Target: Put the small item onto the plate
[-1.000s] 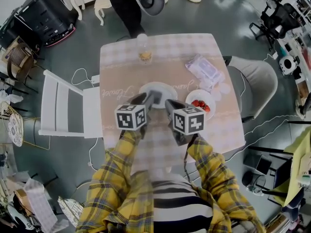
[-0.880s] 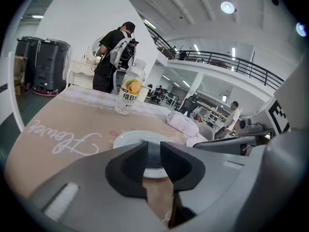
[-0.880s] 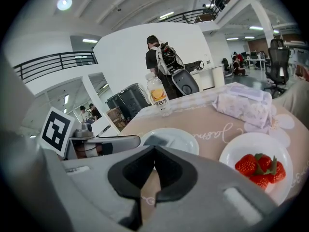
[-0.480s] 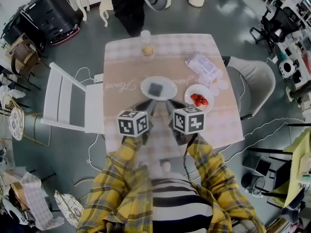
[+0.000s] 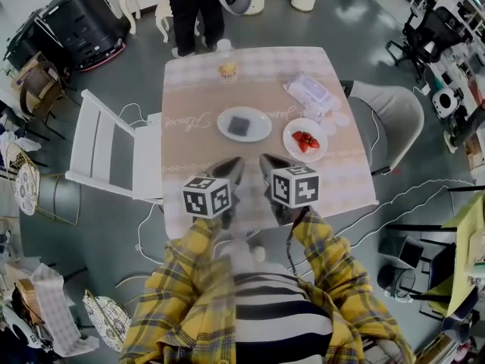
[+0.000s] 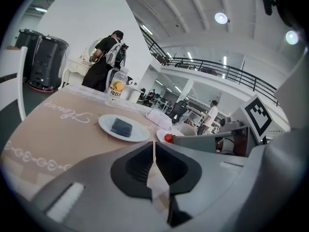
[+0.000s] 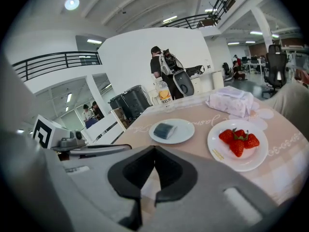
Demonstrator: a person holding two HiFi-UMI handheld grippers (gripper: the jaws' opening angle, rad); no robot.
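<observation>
A small dark grey-blue block (image 5: 240, 124) lies on the white plate (image 5: 260, 127) in the middle of the table, bare and untouched. Both grippers hang over the table's near half, a short way back from the plate. My left gripper (image 5: 236, 162) has just been closing; its jaws meet with nothing between them (image 6: 154, 144). The right gripper (image 5: 265, 160) is shut and empty too (image 7: 154, 148). Ahead of the jaws, the block (image 6: 121, 126) on its plate (image 6: 106, 125) shows in the left gripper view, and the block (image 7: 165, 129) on the plate (image 7: 187, 132) in the right gripper view.
A plate of strawberries (image 5: 305, 139) sits right of the white plate, with a tissue pack (image 5: 309, 92) behind it. A drink bottle (image 5: 227, 70) stands at the far edge. A white chair (image 5: 114, 154) flanks the left, a grey chair (image 5: 394, 120) the right. A person (image 5: 195, 6) stands beyond the table.
Both grippers have drawn back from the plate toward the table's near edge. The left one was over the plate and has shut; the block now lies uncovered on the plate.
</observation>
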